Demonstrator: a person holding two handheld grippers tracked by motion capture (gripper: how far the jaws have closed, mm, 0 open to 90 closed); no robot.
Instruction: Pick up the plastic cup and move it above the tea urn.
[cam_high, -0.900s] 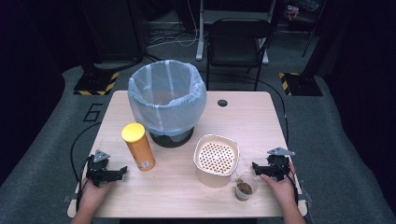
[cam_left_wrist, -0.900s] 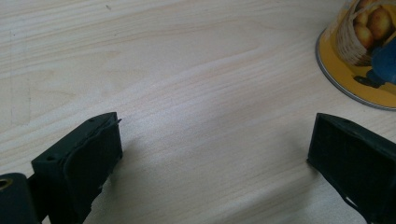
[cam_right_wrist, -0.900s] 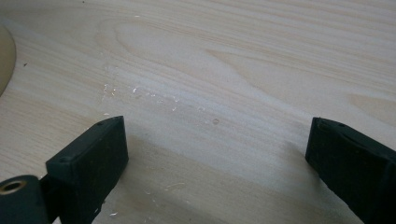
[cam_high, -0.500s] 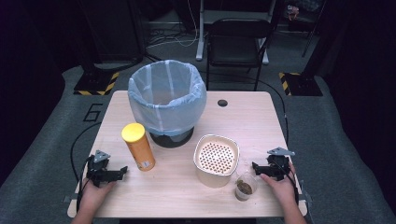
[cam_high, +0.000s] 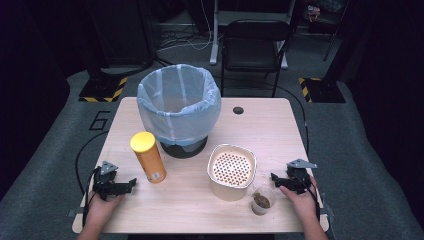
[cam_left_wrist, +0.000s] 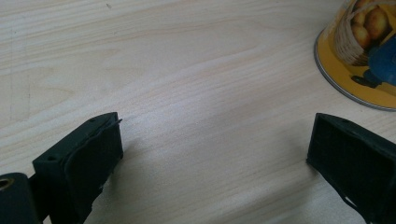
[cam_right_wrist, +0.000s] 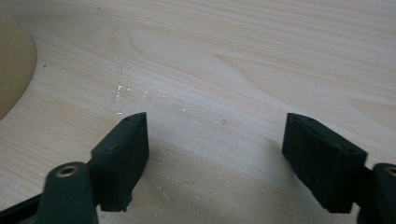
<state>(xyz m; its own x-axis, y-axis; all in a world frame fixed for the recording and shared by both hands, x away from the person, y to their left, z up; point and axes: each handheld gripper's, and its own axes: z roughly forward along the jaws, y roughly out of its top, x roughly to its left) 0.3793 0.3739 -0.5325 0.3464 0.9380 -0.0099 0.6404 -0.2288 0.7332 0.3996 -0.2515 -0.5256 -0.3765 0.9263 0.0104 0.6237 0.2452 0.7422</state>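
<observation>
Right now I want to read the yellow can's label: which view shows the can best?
The high view: the whole yellow can stands upright beside the bin. The left gripper view catches just its lower rim and some label print.

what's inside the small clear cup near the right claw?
The small clear cup holds a brown clump at its bottom; what it is cannot be told. It stands in front of the beige perforated-top container, apart from the open right claw.
</observation>
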